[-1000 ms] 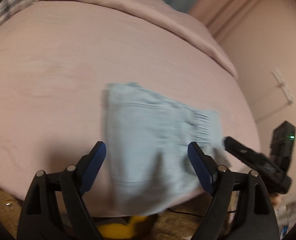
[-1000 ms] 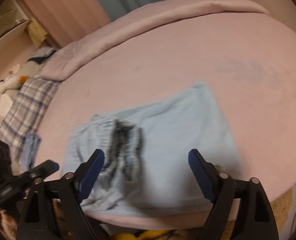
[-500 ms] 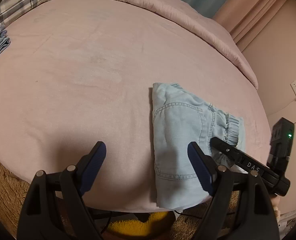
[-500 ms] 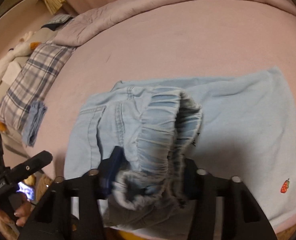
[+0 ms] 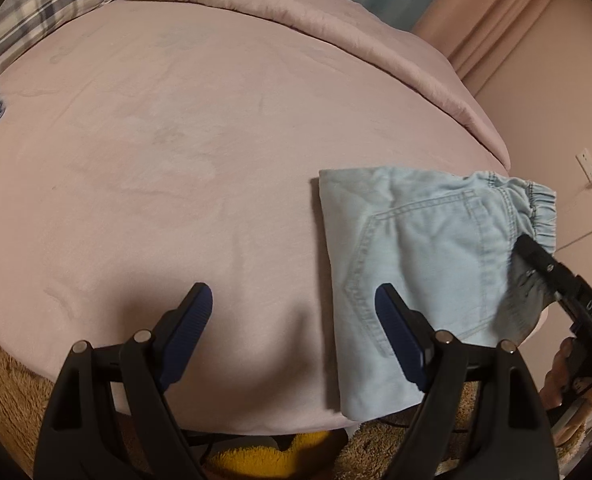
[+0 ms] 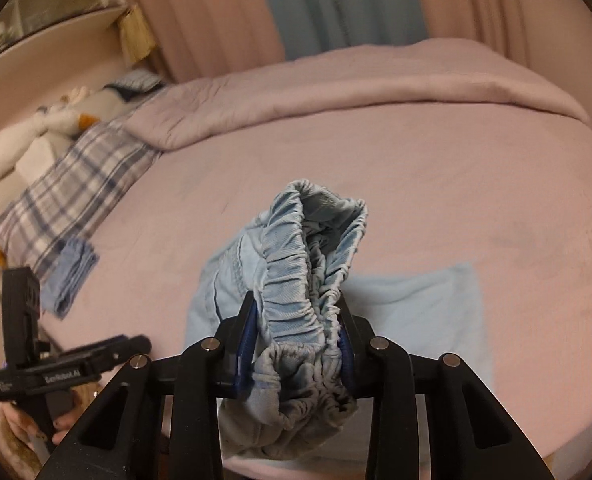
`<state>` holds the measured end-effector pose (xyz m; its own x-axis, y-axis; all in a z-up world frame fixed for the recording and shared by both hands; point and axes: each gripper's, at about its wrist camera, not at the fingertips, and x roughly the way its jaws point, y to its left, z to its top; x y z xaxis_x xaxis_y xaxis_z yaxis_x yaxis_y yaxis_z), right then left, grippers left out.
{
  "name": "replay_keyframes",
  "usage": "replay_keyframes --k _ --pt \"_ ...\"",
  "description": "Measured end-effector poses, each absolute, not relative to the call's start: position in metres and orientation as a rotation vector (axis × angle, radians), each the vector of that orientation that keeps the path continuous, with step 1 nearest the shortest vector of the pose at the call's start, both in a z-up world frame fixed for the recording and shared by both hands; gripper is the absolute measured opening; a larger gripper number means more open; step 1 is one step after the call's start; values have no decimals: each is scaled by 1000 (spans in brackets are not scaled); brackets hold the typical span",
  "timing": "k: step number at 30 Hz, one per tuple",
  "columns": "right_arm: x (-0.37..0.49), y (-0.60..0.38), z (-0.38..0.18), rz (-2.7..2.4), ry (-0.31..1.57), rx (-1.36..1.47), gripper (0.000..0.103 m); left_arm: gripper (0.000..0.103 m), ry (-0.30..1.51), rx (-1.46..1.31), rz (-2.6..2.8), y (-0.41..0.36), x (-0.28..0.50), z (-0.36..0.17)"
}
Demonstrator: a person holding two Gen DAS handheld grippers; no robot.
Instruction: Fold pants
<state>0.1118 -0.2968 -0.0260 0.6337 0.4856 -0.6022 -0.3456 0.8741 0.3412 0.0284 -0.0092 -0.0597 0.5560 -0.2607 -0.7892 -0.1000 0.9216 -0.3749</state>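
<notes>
Light blue denim pants point(image 5: 423, 248) lie folded near the front right edge of the pink bed point(image 5: 176, 160). My right gripper point(image 6: 296, 344) is shut on the gathered elastic waistband point(image 6: 311, 264) and lifts it off the bed; the rest of the pants point(image 6: 415, 304) lies flat beyond. In the left wrist view the right gripper point(image 5: 535, 260) comes in from the right over the waistband. My left gripper point(image 5: 294, 320) is open and empty, above the bed's front edge, its right finger over the left part of the pants.
A folded blue garment point(image 6: 70, 276) lies at the bed's left side beside a plaid pillow point(image 6: 64, 196). A rolled pink duvet point(image 5: 296, 12) runs along the far side. A plush toy point(image 6: 24, 140) and shelves stand left. A yellow object point(image 5: 256, 456) lies on the floor.
My right gripper has closed on the waistband and raised it off the bed. My left gripper has shifted left, so the pants now sit further right in its view.
</notes>
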Motion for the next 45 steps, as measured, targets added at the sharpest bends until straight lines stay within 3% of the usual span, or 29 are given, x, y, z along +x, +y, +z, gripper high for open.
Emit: replay_keyframes --k 10,13,15,20,26,45 --pt "128 -345 -63 283 799 284 35 81 1000 -318 -177 -47 58 -63" --pt "136 -353 -87 270 872 322 35 64 1017 -309 -213 -58 76 -68" --pt "142 -353 -104 241 913 320 35 44 1023 -324 -248 -64 89 -71" --pt "147 -354 -113 239 929 360 35 31 1075 -357 -284 -76 119 -91" --pt "149 -352 -116 223 940 346 36 33 1148 -394 -298 -76 116 -118" --pt "140 -353 -118 184 931 344 41 33 1186 -371 -366 -80 39 -117"
